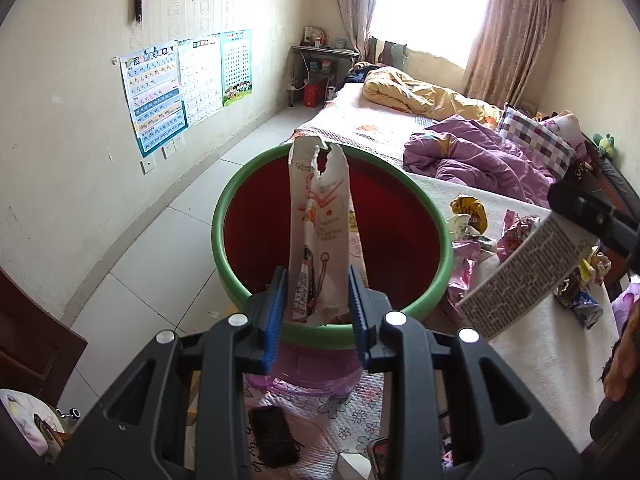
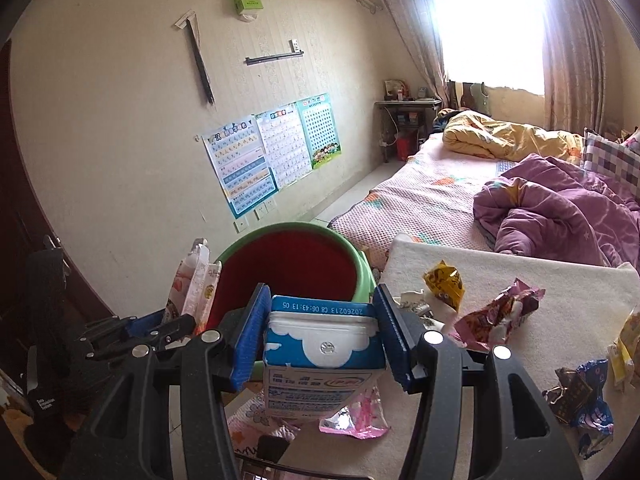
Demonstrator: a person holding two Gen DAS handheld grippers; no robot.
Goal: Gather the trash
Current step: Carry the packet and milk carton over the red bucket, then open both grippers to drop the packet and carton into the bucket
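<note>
Left gripper: blue pads clamped on a torn white snack wrapper, standing upright at centre frame, in front of the bin
Right gripper: grasping a blue and white milk carton, low centre of its view
Bin: green rim, red inside, centre of both views, beside the bed
Loose trash: yellow wrapper and pink wrapper on the white cloth, right of frame
Bed: purple quilt, upper right
</note>
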